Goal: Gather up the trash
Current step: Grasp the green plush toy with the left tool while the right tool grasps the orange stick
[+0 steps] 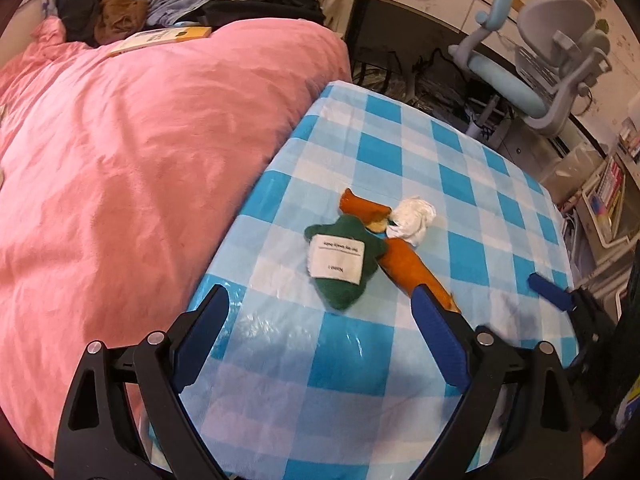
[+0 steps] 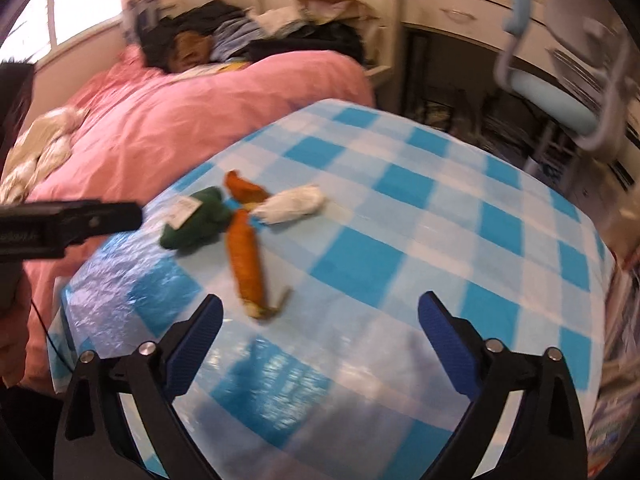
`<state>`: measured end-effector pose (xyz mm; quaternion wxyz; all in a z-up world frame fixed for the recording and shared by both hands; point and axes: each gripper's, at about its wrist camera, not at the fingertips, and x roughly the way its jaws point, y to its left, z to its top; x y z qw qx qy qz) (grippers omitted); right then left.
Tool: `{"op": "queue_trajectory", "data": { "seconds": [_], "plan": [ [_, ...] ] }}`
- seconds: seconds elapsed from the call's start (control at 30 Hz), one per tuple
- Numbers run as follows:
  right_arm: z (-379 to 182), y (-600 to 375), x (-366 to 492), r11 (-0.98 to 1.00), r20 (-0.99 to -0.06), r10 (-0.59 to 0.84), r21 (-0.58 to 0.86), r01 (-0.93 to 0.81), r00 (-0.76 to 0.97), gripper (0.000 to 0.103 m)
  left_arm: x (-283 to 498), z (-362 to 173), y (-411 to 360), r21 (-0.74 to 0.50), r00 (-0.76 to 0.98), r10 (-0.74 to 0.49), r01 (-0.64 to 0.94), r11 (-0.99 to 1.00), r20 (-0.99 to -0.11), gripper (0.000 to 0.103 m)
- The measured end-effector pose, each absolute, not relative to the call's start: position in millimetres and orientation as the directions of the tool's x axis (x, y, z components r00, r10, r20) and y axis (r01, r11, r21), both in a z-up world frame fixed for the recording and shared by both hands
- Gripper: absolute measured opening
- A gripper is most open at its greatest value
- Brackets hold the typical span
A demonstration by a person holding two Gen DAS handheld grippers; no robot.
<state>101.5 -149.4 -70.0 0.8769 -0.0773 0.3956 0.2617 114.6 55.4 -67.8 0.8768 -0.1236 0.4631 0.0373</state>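
Pink duvet [image 1: 132, 152]: it lies against the left edge of your table, with a heap of dark clothes [image 1: 132, 4] and a yellow-edged book [image 1: 160, 38] at its far end.
Left gripper [image 1: 322, 312]: your jaws are spread wide over the near left part of the table, nothing between them.
Table [image 1: 460, 184]: covered in a blue-and-white checked plastic sheet.
Green pouch [image 1: 340, 264]: it rests toward the left edge of the table, white label up, touching the orange pieces.
Orange peel pieces [image 1: 408, 264]: one long strip lies just right of the pouch, pointing toward you; a shorter piece [image 1: 362, 208] sits behind the pouch.
White crumpled tissue [image 1: 412, 220]: it sits just right of the shorter piece, near the table's middle; it may be plastic wrap, the view is too soft to say.
Right gripper [image 2: 320, 318]: your jaws stand wide apart and empty above the near side of the table, the long strip's near end just beyond its left finger.
Desk chair [image 1: 552, 60]: grey and pale blue, beyond the table's far right corner.
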Motion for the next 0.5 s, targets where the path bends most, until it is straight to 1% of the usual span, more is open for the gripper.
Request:
{"op": "queue_trajectory", "data": {
  "seconds": [0.03, 0.07, 0.13, 0.2, 0.23, 0.3, 0.37, 0.4, 0.47, 0.5],
  "plan": [
    [-71.5, -143.7, 102.9, 0.843, -0.738, 0.403, 0.069, -0.533, 0.541, 0.085, 116.9, -69.4, 55.4, -0.183, 0.566, -0.051, -0.179, 0.967, -0.823, 0.089],
    [-73.2, -137.7, 104.0, 0.834, -0.743, 0.410, 0.071, -0.547, 0.528, 0.079, 120.0, -71.5, 54.7, -0.182, 0.564, -0.053, -0.176, 0.967, -0.824, 0.089],
    [-77.0, -126.2, 107.3, 0.821, -0.751, 0.421, 0.077, -0.565, 0.509, 0.076, 125.1, -73.8, 51.7, -0.176, 0.562, -0.051, -0.170, 0.970, -0.825, 0.089],
    [-81.0, -119.7, 110.7, 0.815, -0.755, 0.428, 0.086, -0.573, 0.496, 0.069, 129.8, -75.2, 48.5, -0.168, 0.562, -0.048, -0.164, 0.972, -0.826, 0.089],
    [-83.6, -116.5, 114.1, 0.812, -0.757, 0.434, 0.095, -0.575, 0.488, 0.068, 132.1, -75.7, 47.0, -0.163, 0.562, -0.045, -0.162, 0.973, -0.826, 0.089],
    [-87.7, -113.0, 116.6, 0.809, -0.760, 0.444, 0.112, -0.576, 0.475, 0.059, 135.4, -76.2, 45.1, -0.152, 0.563, -0.036, -0.161, 0.975, -0.826, 0.089],
    [-91.3, -110.6, 121.9, 0.807, -0.763, 0.458, 0.143, -0.573, 0.456, 0.053, 140.2, -78.1, 45.1, -0.142, 0.562, -0.025, -0.164, 0.976, -0.827, 0.089],
    [-92.1, -110.4, 122.0, 0.806, -0.764, 0.461, 0.149, -0.572, 0.451, 0.049, 141.5, -78.8, 44.9, -0.139, 0.560, -0.023, -0.166, 0.976, -0.828, 0.089],
    [-93.2, -109.9, 122.9, 0.805, -0.763, 0.466, 0.156, -0.572, 0.448, 0.045, 146.7, -82.3, 46.2, -0.132, 0.552, -0.015, -0.173, 0.976, -0.833, 0.089],
    [-92.5, -110.3, 122.2, 0.802, -0.762, 0.470, 0.158, -0.576, 0.446, 0.040, 149.0, -83.8, 46.8, -0.130, 0.549, -0.012, -0.176, 0.976, -0.836, 0.089]
  ]
}}
